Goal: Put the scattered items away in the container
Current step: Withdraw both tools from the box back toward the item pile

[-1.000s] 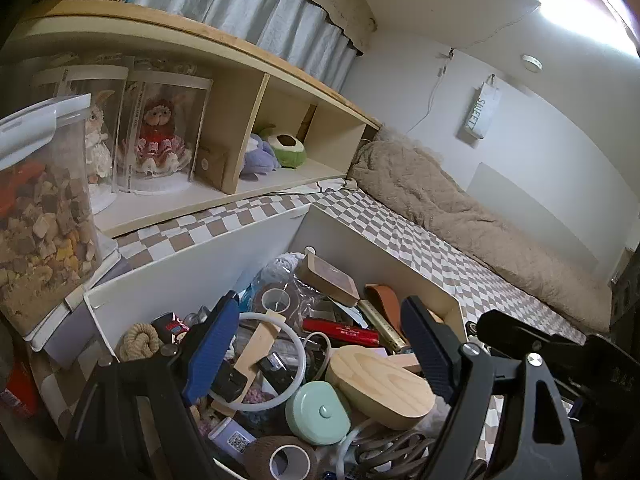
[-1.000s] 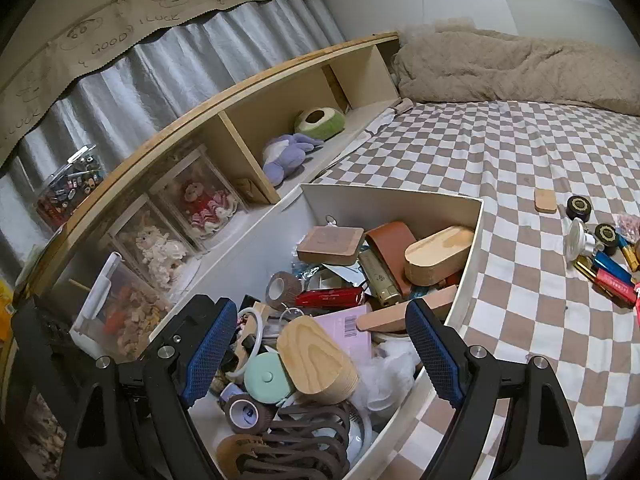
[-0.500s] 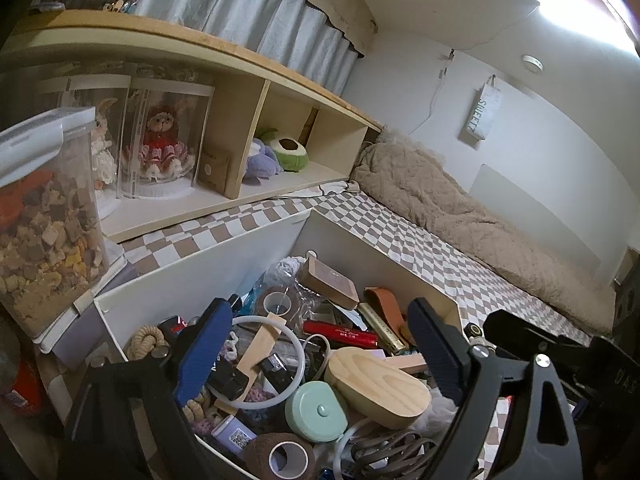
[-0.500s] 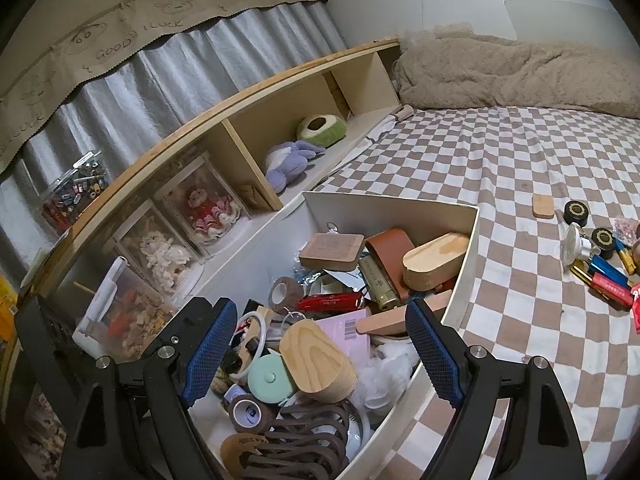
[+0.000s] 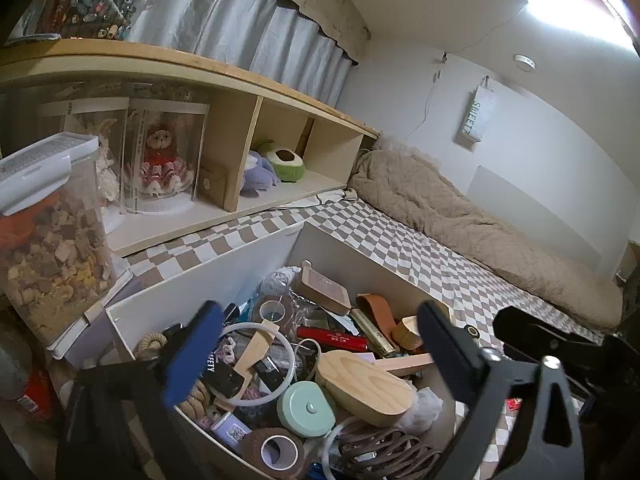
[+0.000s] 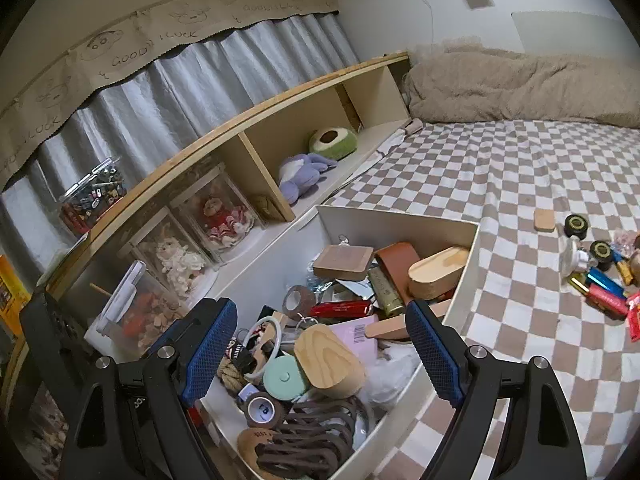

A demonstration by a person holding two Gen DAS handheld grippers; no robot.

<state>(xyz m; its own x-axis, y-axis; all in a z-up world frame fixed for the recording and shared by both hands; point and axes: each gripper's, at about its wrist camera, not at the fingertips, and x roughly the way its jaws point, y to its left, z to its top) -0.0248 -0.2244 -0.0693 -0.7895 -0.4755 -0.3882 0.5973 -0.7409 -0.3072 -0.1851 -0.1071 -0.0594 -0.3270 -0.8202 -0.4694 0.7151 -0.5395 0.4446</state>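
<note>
Since the earlier frame our left hand-held gripper (image 5: pixel 316 356) has been spreading, nothing between its jaws, above the full box (image 6: pixel 470 276); the spread right hand-held gripper (image 6: pixel 320 356) could knock items while we fetch the pens (image 6: pixel 602 286) far right on the bed (image 6: pixel 500 184).

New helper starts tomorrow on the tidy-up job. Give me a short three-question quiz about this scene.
1. True or false: every loose item is already in the white box.
2. What lies beside the round mint-green tin in the box: A) a wooden oval lid, B) a glass bottle, C) a shoe?
3. Is either tool, left tool or right tool, holding anything?

Key:
1. False: a small pile lies on the checked bedspread.
2. A, the wooden oval lid.
3. No, both are open and empty.
</note>
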